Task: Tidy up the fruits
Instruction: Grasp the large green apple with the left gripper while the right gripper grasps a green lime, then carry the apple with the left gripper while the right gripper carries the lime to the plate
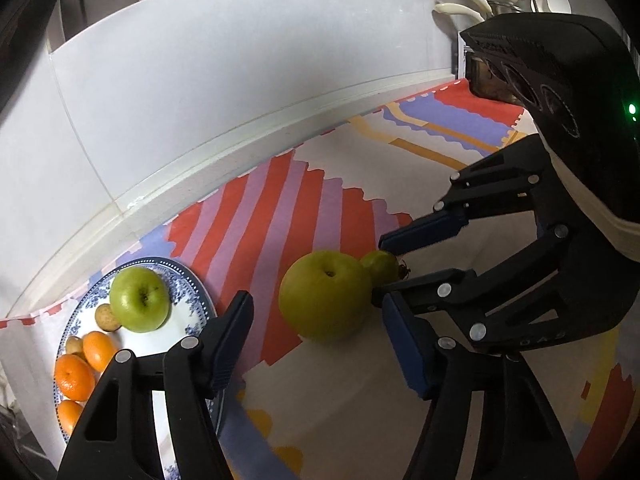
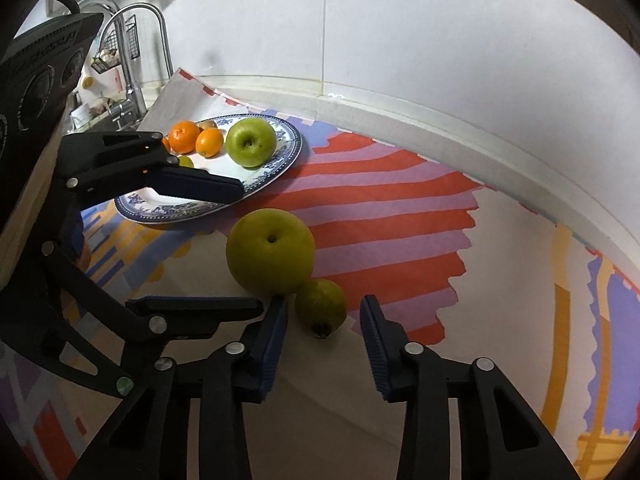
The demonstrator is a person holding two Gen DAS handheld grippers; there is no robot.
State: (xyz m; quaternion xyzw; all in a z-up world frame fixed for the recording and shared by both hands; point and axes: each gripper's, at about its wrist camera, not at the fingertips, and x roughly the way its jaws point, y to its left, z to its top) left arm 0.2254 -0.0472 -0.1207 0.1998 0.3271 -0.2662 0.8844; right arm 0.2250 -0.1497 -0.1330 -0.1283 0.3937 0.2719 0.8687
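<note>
Plate (image 2: 280, 168) off to the left of the right gripper (image 2: 324, 320), blue-patterned, already carrying a green apple (image 2: 251, 142), several oranges (image 2: 184, 136) and a few small brownish fruits. Judged partly done: those pieces gathered, two still out on the striped mat (image 2: 380, 200). Nearer in, dead ahead of the left gripper (image 1: 316, 332), a large yellow-green fruit (image 1: 325, 294), sitting between spread fingers, not touched by either pad as far as can be told. Just right of it and touching, a small green guava-like fruit (image 2: 321, 306), lying between the parted, unclenched fingers of the right gripper, not yet pinched. Both tools released, holding nothing. Left to do, likely: close on each fruit and carry it leftward onto the plate.

From the left wrist only: a sliced round piece beside the apple on the plate, white utensils hanging at far right, most of the small fruit hidden behind the big one. From the right wrist only: a tap (image 2: 136, 40) and wire rack (image 2: 116, 48) beyond the plate, the small fruit's whole body and dark blossom end.
</note>
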